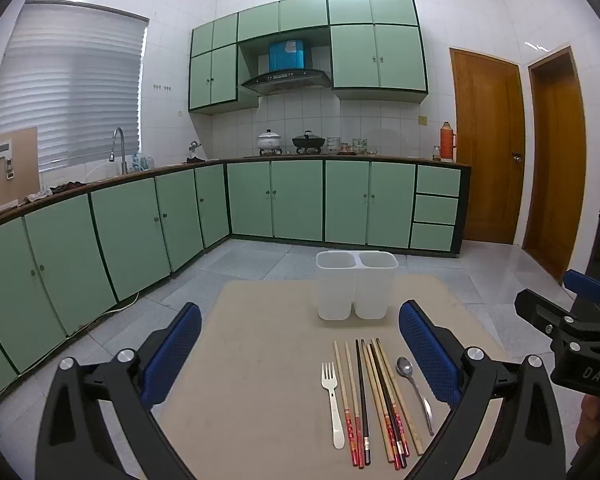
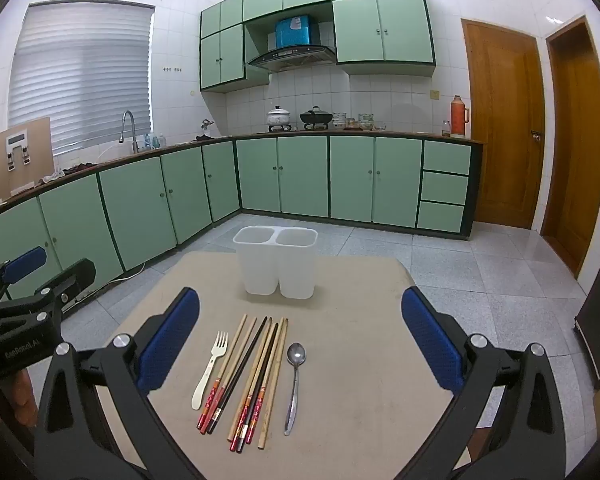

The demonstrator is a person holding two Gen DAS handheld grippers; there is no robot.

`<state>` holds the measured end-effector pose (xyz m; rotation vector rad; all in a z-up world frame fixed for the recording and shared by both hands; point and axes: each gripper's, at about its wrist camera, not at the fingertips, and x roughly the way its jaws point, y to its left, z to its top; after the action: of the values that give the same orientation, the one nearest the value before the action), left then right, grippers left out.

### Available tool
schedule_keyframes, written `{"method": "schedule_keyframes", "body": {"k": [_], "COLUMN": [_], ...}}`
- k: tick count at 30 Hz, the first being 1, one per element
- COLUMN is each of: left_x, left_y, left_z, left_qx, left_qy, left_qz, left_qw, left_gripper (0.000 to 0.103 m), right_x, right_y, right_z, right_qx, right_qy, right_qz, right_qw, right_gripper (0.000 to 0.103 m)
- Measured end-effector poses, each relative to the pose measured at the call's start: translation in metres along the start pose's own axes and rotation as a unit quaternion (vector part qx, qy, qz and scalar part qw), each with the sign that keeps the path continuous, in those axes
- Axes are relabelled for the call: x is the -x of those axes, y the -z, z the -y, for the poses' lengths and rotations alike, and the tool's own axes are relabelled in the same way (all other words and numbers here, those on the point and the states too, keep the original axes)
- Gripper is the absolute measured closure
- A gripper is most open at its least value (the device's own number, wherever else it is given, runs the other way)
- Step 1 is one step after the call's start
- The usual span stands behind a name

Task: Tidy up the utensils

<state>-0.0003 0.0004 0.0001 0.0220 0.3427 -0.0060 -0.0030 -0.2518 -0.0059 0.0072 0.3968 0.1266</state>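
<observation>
White fork [image 2: 210, 368], silver spoon [image 2: 295, 384], blue-padded claws [image 2: 300, 344].

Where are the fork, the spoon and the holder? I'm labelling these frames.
fork [image 2: 208, 372], right wrist view, on its handle below the tines
spoon [image 2: 296, 352], right wrist view, on its bowl
holder [image 1: 334, 296], left wrist view, on its left compartment's wall

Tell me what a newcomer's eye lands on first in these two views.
First, the row of utensils on the beige table: a white fork on the left, a bundle of chopsticks in the middle, a metal spoon on the right. Behind them stands an empty white two-compartment holder. Both tools, left and right, hang wide open above the table with nothing between their blue pads.
</observation>
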Motion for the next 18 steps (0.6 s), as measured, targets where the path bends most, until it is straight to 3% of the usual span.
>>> {"method": "schedule_keyframes", "body": {"k": [18], "left_x": [0.0008], "left_y": [-0.0022], "left_z": [-0.0002], "left_qx": [-0.003], "left_qy": [-0.003], "left_qz": [0.001], "left_qw": [1.0000], "left_gripper": [0.006], "right_x": [0.0003], "right_y": [-0.0001], "right_z": [-0.0007], "right_qx": [0.001], "right_qy": [0.001], "right_qz": [0.001], "right_qw": [1.000], "right_gripper": [0.005]}}
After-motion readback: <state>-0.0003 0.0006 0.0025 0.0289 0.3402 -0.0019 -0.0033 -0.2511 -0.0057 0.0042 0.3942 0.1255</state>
